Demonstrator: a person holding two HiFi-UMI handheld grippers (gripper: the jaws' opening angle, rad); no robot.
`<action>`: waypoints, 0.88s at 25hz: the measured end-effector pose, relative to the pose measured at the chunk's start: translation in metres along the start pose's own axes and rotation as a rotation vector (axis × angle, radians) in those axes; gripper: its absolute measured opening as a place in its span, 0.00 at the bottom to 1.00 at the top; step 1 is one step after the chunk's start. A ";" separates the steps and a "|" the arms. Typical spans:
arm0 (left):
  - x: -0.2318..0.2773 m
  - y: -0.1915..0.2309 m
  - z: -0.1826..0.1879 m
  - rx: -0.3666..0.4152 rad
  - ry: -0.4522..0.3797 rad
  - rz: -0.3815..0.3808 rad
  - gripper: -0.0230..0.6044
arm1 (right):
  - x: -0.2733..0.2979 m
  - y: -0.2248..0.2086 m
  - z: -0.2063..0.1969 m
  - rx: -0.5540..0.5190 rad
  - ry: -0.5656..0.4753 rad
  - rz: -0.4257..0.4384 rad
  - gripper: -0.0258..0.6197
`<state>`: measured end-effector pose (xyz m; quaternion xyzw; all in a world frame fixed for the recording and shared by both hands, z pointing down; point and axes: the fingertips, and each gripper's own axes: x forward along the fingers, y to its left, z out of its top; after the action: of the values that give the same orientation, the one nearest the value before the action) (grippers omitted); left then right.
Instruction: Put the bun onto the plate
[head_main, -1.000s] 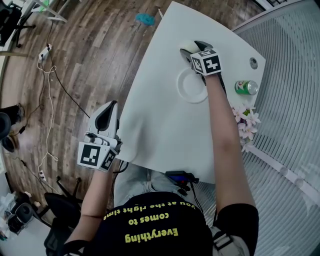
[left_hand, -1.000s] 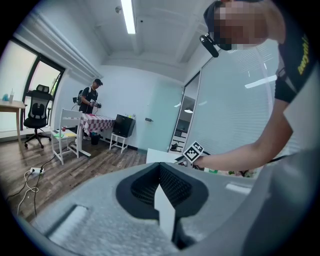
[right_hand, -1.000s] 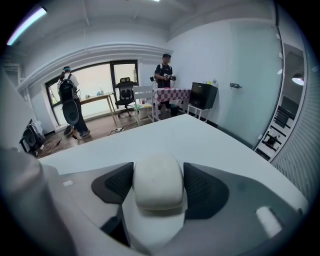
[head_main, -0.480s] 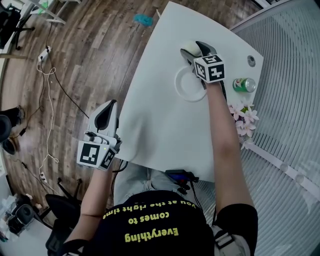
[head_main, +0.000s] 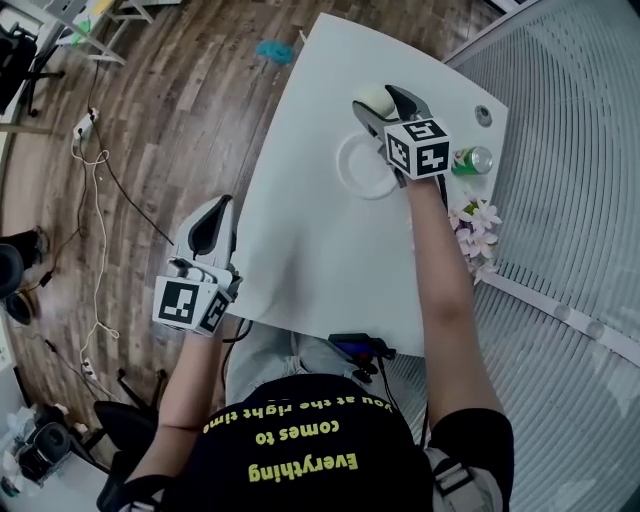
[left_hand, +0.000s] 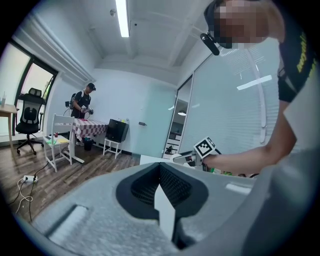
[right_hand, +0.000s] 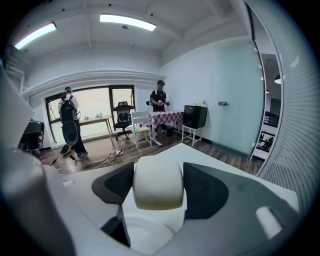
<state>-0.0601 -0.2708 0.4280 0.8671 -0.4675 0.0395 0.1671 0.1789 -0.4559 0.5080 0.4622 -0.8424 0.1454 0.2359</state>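
Observation:
A pale round bun (right_hand: 158, 182) sits between the dark pads of my right gripper (right_hand: 159, 192), which is shut on it. In the head view the bun (head_main: 371, 94) hangs in that gripper (head_main: 379, 103) just past the far rim of the white plate (head_main: 360, 170). The right gripper view shows the plate (right_hand: 145, 234) directly under the bun. My left gripper (head_main: 213, 222) is held off the table's left edge, over the wooden floor. Its jaws are shut with nothing in them, as the left gripper view (left_hand: 161, 190) shows.
The white table (head_main: 320, 250) carries a green can (head_main: 470, 160) and pink flowers (head_main: 478, 225) by its right edge, near a ribbed glass wall. Cables and a teal object (head_main: 270, 48) lie on the floor. People stand by far tables in the room.
My right gripper has risen off the table with the bun in its jaws and now hangs by the plate's far rim. The left gripper stays beside the table's left edge.

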 end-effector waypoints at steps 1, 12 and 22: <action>-0.001 -0.002 0.001 0.003 -0.003 -0.002 0.04 | -0.005 0.002 0.003 -0.003 -0.006 -0.001 0.53; -0.016 -0.016 0.015 0.035 -0.024 -0.027 0.04 | -0.066 0.029 0.005 0.040 -0.044 -0.008 0.53; -0.026 -0.029 0.014 0.048 -0.026 -0.043 0.04 | -0.088 0.044 -0.039 0.105 -0.012 -0.035 0.53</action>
<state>-0.0523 -0.2400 0.4012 0.8812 -0.4498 0.0360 0.1412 0.1929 -0.3518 0.4928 0.4894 -0.8268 0.1826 0.2089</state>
